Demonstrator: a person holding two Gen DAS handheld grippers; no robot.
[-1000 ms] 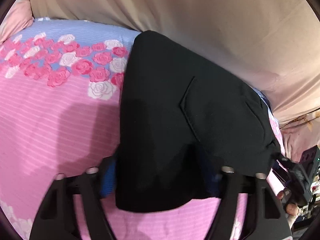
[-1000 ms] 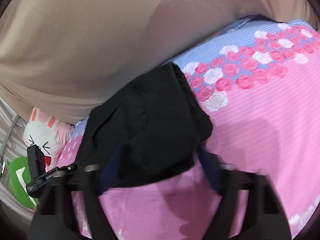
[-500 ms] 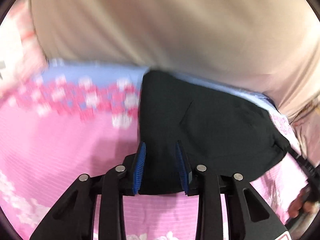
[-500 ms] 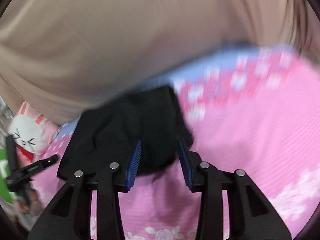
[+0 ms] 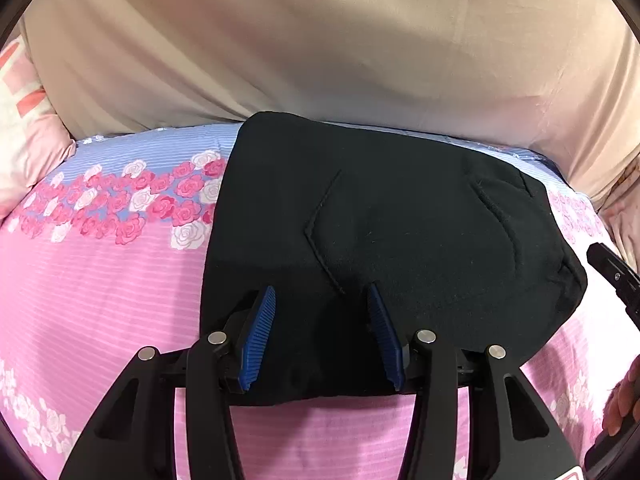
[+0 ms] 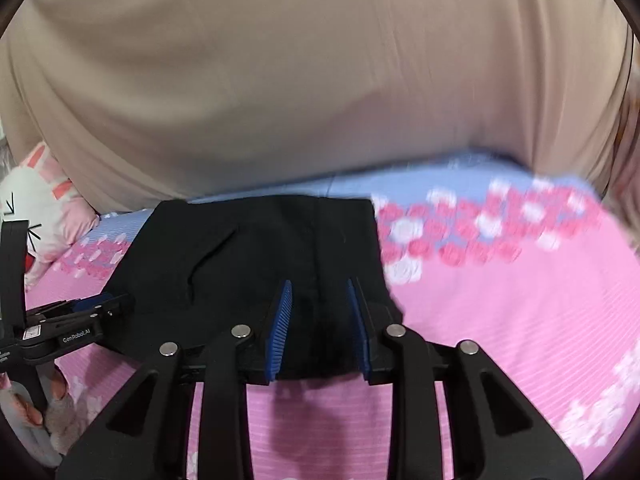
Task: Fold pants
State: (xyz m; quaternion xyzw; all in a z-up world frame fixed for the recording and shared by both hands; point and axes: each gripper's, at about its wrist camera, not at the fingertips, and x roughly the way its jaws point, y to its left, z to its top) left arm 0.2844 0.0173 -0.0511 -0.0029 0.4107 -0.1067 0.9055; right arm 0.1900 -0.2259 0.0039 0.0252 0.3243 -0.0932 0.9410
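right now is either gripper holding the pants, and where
Neither: the left gripper and right gripper stand open above the near edge of the folded black pants.

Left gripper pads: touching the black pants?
Cannot tell. Left wrist view: left gripper pads stand spread over the pants; contact underneath isn't visible.

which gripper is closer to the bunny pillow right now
Left. In the right wrist view the left gripper sits at the black pants' edge, on the side where the bunny pillow lies. The right gripper is further along the pants, away from it.
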